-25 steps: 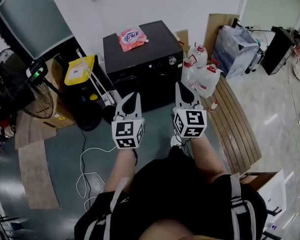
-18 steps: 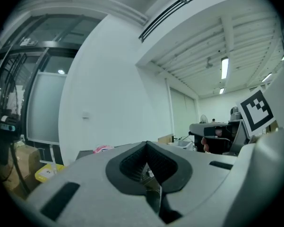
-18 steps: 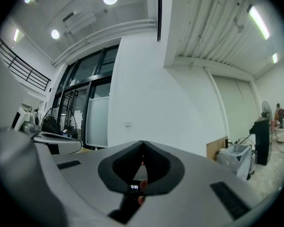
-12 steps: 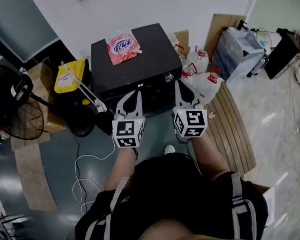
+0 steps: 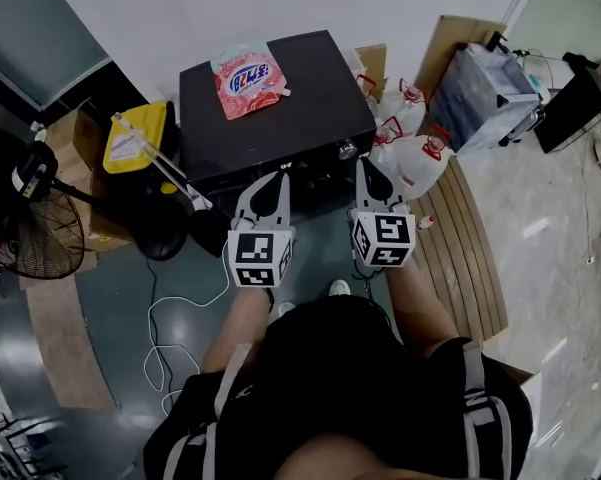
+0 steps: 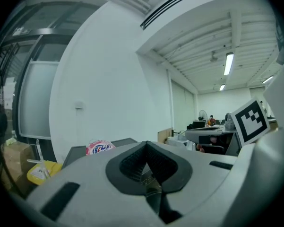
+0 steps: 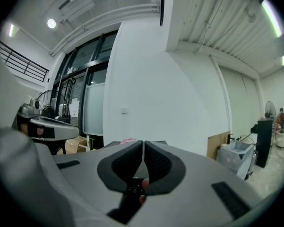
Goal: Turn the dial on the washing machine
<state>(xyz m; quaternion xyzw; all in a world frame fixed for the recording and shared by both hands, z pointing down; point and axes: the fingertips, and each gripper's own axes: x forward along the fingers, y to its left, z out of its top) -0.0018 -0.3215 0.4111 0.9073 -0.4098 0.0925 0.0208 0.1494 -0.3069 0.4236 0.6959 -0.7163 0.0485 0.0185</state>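
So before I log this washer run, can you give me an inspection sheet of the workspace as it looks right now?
Surface: washing machine top, black, carries one red detergent bag.
Job's things: dial at the front's right end, untouched.
Clutter: yellow bucket left of the machine; white jugs right of it.
Grippers: left gripper and right gripper, jaws shut, empty, held in front of the machine.
Cables: white cable looped on the floor.
Surroundings: fan at left, wooden slats at right.
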